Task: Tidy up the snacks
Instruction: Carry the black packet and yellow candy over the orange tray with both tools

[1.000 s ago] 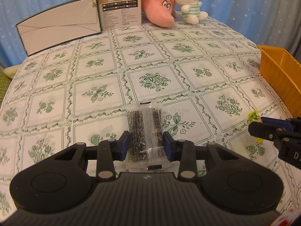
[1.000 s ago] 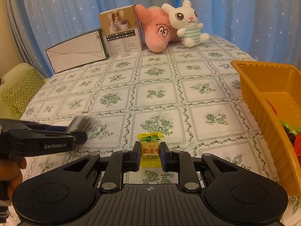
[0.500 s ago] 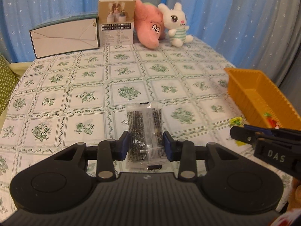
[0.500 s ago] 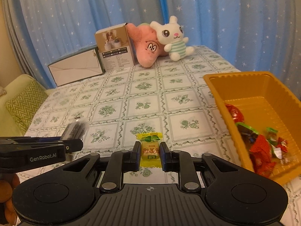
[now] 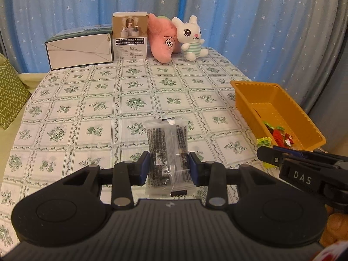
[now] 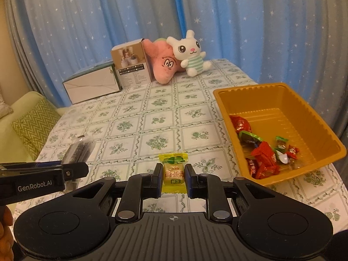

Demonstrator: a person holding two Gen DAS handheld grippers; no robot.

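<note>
Two snacks mid-carry. Left wrist: left gripper point(image 5: 169, 167) fingers clamp clear dark-stick pack point(image 5: 167, 150); orange tray point(image 5: 280, 100) at 2 o'clock. Right wrist: right gripper point(image 6: 173, 177) fingers pinch yellow candy point(image 6: 173, 171); tray point(image 6: 289, 100) at 2. Next, likely: get over tray, release.

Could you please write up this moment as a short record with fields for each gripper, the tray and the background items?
left gripper: shut on clear packet of dark sticks, held above the tablecloth
right gripper: shut on yellow wrapped candy
orange tray: on the table's right side, holds red and green wrapped snacks at its near end
background: white rabbit plush, pink plush, two boxes
</note>
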